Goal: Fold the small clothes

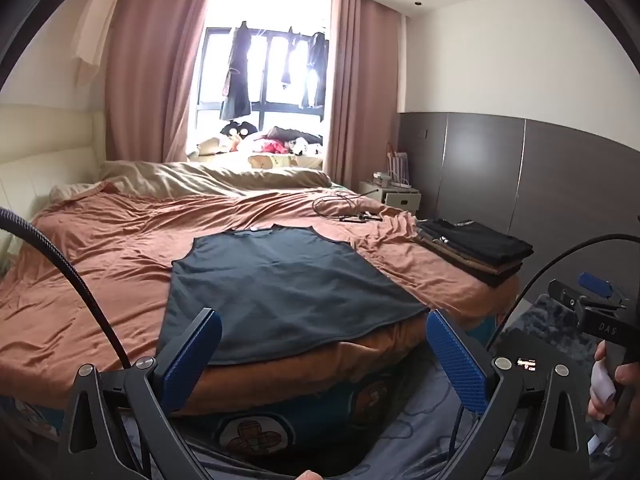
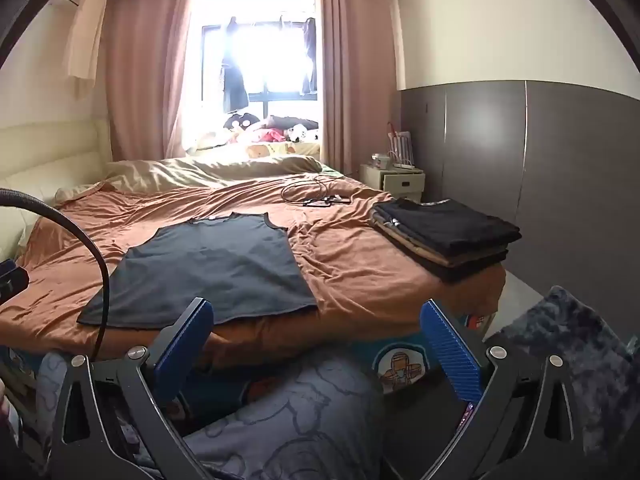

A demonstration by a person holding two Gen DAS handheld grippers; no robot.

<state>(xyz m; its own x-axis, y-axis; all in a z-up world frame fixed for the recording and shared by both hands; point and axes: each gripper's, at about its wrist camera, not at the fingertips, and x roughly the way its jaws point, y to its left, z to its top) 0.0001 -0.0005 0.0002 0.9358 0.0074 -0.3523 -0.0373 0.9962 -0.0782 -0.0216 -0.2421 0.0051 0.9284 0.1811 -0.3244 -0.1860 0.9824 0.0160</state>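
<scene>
A dark grey sleeveless top (image 1: 280,284) (image 2: 216,268) lies spread flat on the orange bed sheet (image 1: 100,280) (image 2: 352,272), its hem at the bed's near edge and its neck pointing toward the window. My left gripper (image 1: 324,344) hovers in front of the hem, open, with nothing between its blue pads. My right gripper (image 2: 316,336) is also open and empty, held off the bed's near edge to the right of the top. The right gripper's body (image 1: 592,312), with a hand on it, shows at the right edge of the left wrist view.
A stack of folded dark and brown clothes (image 1: 476,252) (image 2: 444,236) sits on the bed's right corner. Cables and a small device (image 1: 348,210) (image 2: 320,196) lie farther back. A rumpled beige duvet (image 2: 208,172) crosses the far side. A nightstand (image 2: 400,178) and grey wardrobe (image 2: 540,160) stand at right.
</scene>
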